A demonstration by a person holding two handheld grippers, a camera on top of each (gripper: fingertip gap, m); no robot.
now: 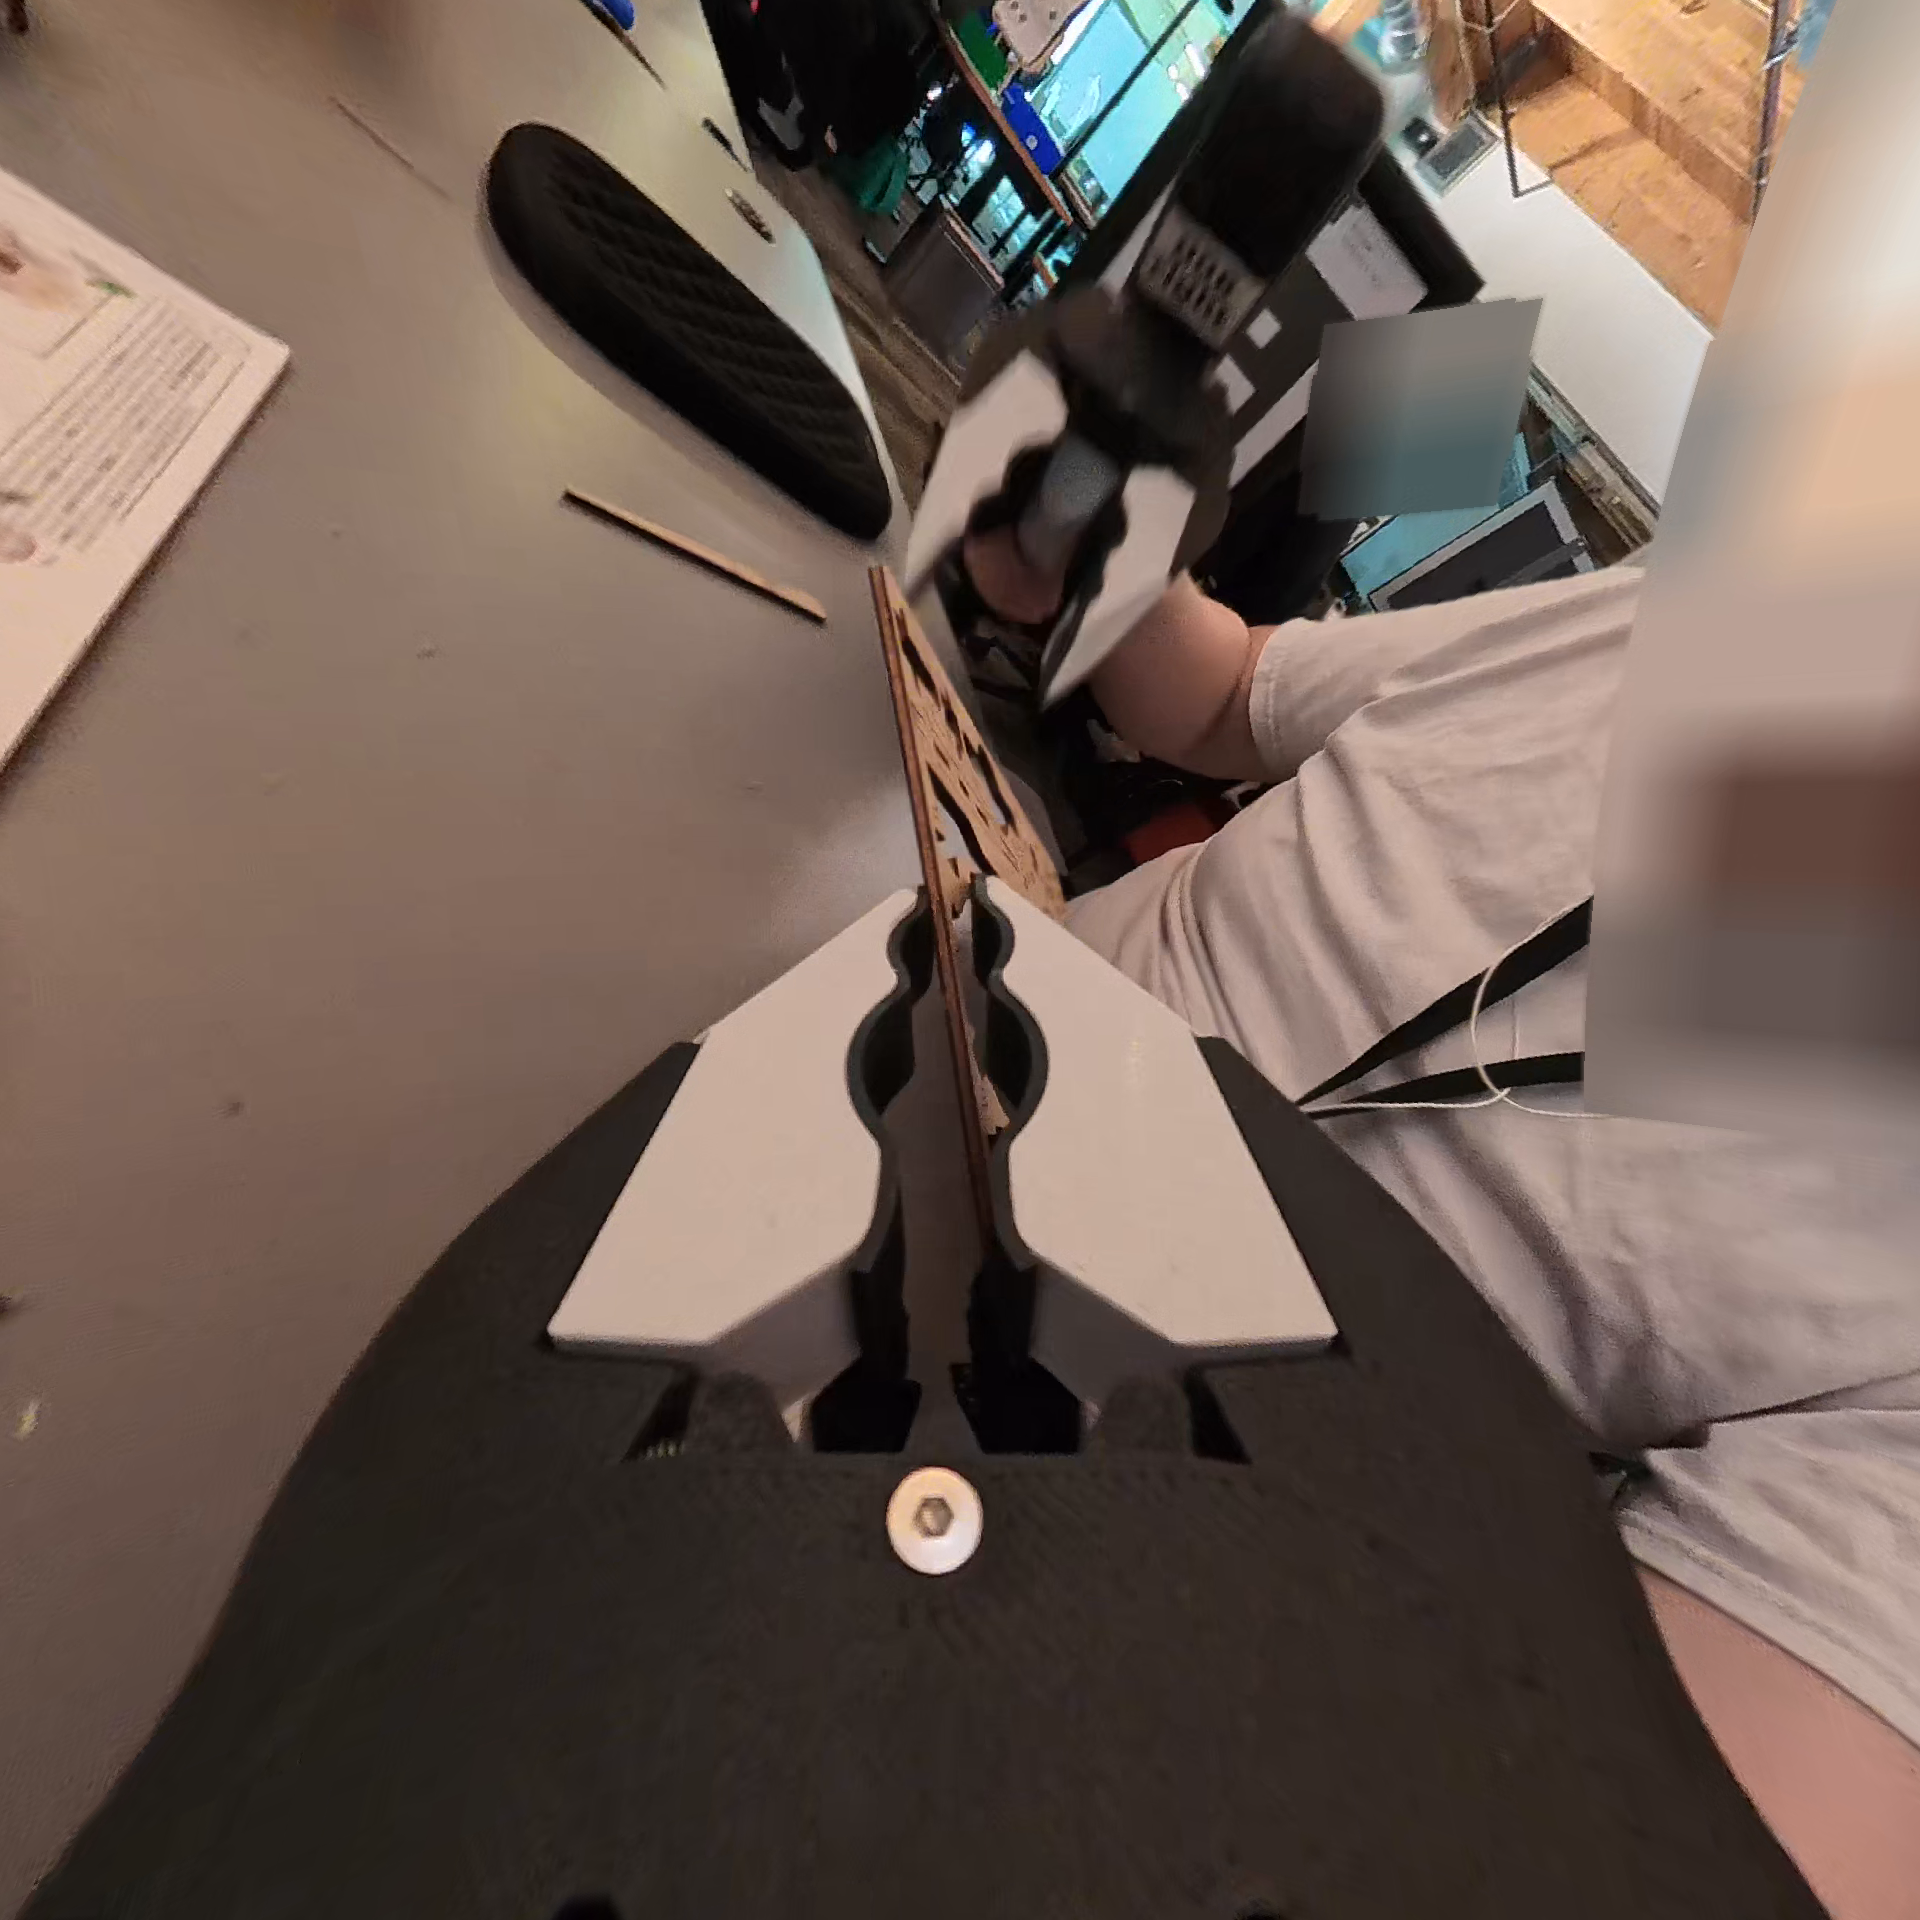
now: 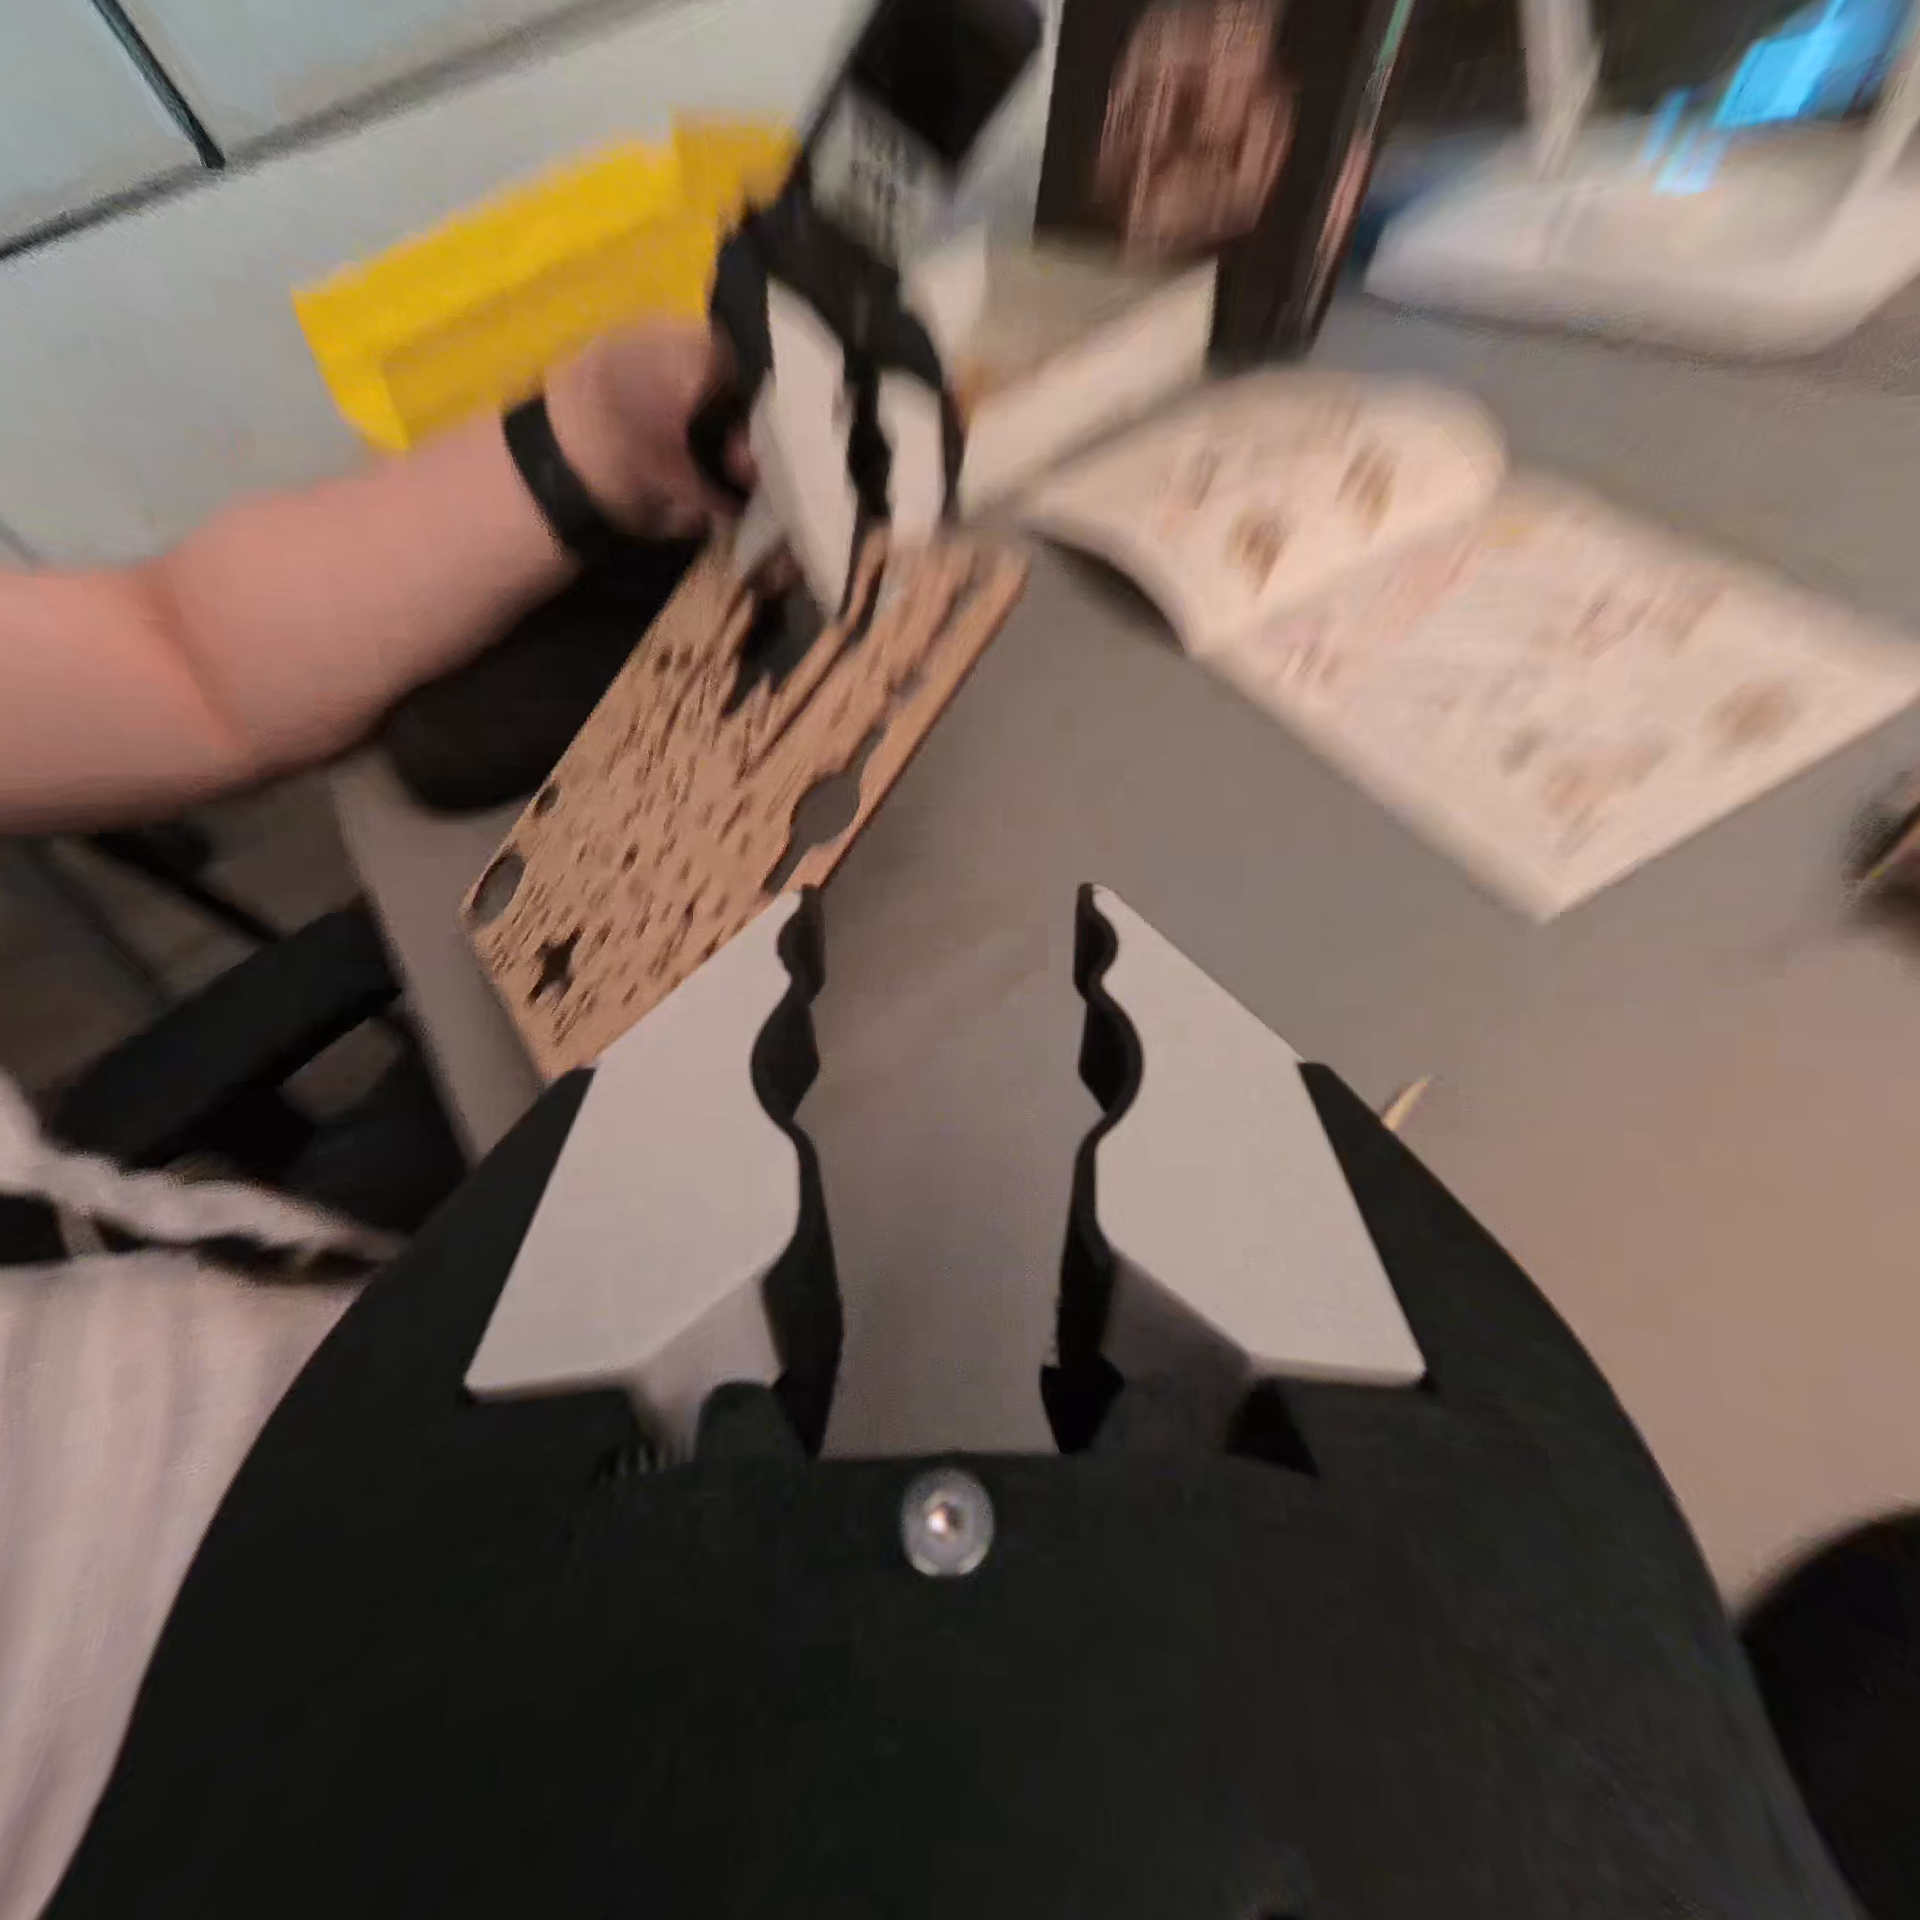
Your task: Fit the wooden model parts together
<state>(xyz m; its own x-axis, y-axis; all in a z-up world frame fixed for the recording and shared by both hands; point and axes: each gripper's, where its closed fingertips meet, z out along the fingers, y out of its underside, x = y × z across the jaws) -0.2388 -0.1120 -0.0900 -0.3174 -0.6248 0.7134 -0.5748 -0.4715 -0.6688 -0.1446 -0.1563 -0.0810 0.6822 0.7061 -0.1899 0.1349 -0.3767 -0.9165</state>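
Note:
My left gripper is shut on a thin laser-cut wooden parts sheet, seen edge-on and held up in the air beside the table edge. The same sheet shows flat in the right wrist view, with the left gripper clamped on its far end. My right gripper is open and empty, just right of the sheet's near corner, above the grey table. It also shows blurred in the left wrist view, beyond the sheet's far tip.
A thin wooden stick lies on the grey table. A black padded oval lies at the table edge. An instruction sheet lies at the left; it also shows in the right wrist view. A person in a white shirt sits close on the right. There is about 11 cm between the tips of the two grippers.

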